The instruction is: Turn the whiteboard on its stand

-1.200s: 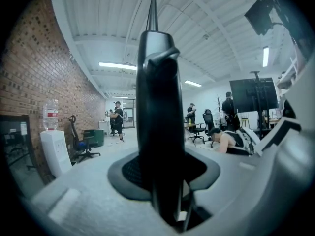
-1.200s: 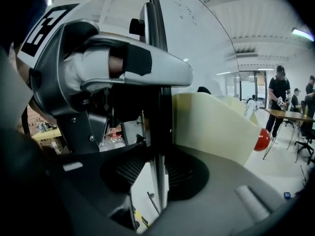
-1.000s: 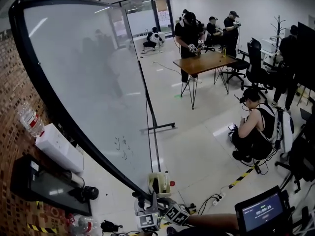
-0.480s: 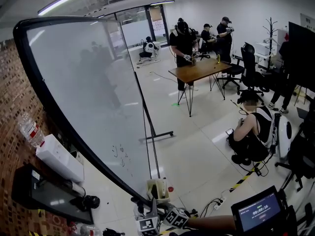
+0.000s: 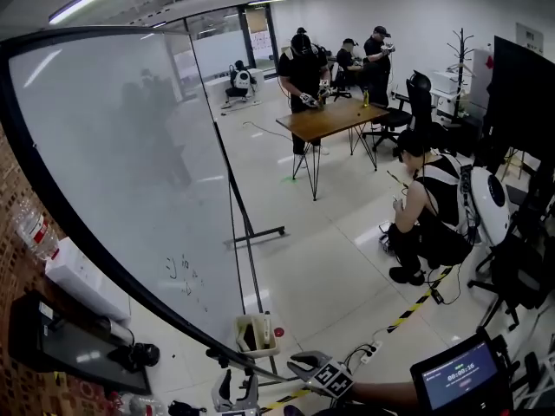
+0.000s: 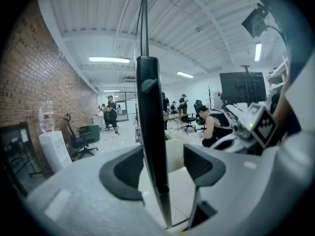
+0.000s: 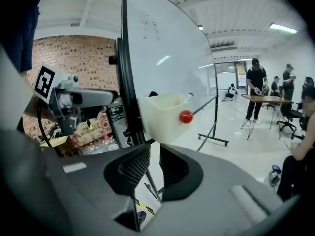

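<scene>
A large white whiteboard [image 5: 130, 172] with a black frame fills the left side on its stand [image 5: 260, 234]. The left gripper [image 6: 165, 166], jaws just opening, straddles its frame edge loosely. The right gripper [image 7: 153, 163], jaws just closing, pinches nothing.

We see the whiteboard [image 5: 130, 172], black-framed with faint scribbles near its lower edge, filling the frame's left, upright and angled; its black stand [image 5: 257, 235] reaches the centre.

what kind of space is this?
Probably an open office or lab workspace: a whiteboard on a stand, a wooden table with people working around it, office chairs, and a brick wall.
</scene>
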Demonstrator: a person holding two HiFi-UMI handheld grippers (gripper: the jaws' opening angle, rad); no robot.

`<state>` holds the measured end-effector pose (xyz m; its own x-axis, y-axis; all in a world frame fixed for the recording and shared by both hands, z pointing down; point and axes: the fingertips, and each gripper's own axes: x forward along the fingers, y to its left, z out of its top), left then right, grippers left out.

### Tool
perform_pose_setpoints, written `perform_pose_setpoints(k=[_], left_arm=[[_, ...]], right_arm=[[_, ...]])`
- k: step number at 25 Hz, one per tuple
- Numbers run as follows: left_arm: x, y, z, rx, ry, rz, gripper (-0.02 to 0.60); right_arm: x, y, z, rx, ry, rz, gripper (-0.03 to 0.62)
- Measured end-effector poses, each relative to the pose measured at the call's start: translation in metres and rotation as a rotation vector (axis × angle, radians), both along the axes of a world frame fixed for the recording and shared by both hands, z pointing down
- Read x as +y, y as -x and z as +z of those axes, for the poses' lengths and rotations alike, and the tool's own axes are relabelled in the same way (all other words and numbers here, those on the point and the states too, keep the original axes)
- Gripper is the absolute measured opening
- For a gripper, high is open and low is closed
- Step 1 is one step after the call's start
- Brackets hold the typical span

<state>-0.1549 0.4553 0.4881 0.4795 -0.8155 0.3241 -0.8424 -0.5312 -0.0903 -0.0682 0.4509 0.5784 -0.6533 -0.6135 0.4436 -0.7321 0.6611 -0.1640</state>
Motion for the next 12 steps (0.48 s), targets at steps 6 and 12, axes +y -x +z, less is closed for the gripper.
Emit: perform_pose_setpoints(k=[6, 12], left_arm=[[0.04, -0.022, -0.015, -0.074, 0.039, 0.084, 0.064], [0.025, -0.088, -0.078, 0.026, -0.053, 0.199, 0.043]], right_arm=[[-0.003, -0.093, -0.058, -0.089, -0.048, 0.201, 0.055], [-0.014, -0.143, -0.135, -0.186, -0.15, 0.349, 0.053]])
